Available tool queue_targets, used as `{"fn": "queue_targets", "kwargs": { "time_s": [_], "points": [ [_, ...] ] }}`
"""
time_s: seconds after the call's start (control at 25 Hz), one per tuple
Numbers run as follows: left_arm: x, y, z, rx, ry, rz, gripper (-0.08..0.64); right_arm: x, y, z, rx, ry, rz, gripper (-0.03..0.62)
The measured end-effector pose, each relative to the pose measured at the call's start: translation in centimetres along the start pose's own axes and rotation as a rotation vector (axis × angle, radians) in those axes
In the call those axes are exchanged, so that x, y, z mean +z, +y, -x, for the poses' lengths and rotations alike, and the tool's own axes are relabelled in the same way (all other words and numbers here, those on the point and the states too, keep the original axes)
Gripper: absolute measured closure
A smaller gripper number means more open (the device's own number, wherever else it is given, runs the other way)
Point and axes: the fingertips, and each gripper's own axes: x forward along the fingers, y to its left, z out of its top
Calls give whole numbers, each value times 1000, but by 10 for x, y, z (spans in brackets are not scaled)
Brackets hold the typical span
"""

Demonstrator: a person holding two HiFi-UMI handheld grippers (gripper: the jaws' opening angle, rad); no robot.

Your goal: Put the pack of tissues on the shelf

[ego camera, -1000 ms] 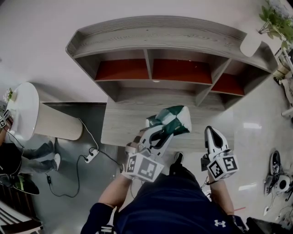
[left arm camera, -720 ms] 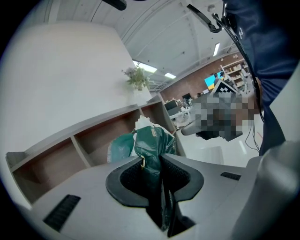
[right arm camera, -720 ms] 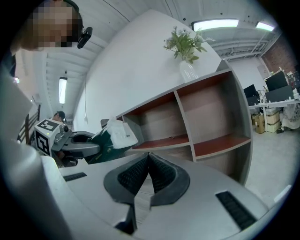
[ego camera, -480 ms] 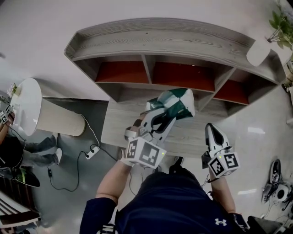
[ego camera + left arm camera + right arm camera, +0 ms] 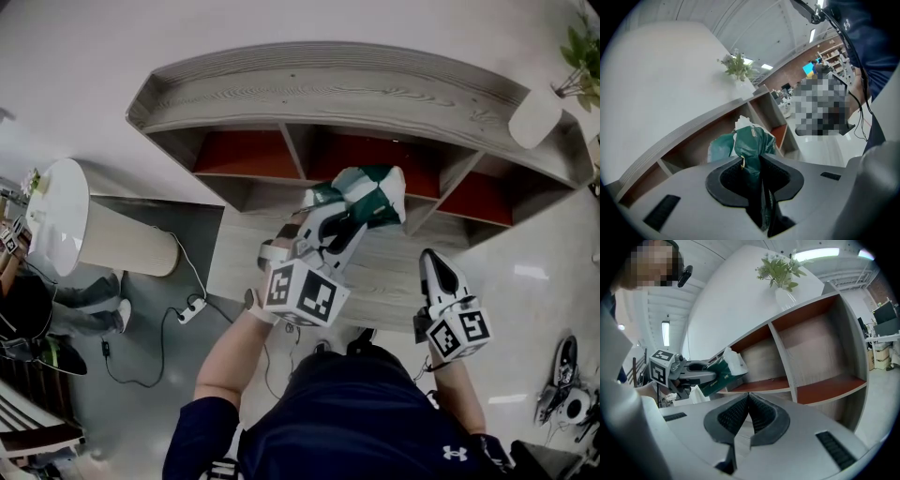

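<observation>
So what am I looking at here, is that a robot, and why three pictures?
No robot: a person holds a two-jaw gripper in each hand. The head view comes from a camera on the person's head, looking down; the other two come from cameras riding on the grippers, looking along their jaws. The left gripper is clamped on a green and white pack of tissues, held up before the open compartments of the wooden shelf. The right gripper is shut and empty. The marker cubes are parts of the grippers. A white vase with a plant stands on the shelf's top.
</observation>
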Motion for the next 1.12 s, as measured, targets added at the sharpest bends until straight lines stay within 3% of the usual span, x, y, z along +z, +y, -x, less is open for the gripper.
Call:
{"fn": "queue_targets", "kwargs": {
  "time_s": [0.68, 1.12],
  "points": [
    [-11, 42, -57, -21, 151, -127, 466, -2, -28, -15, 30, 11, -61, 581],
    [-23, 66, -85, -9, 202, -146, 465, -1, -44, -13, 10, 12, -68, 581]
  ]
}}
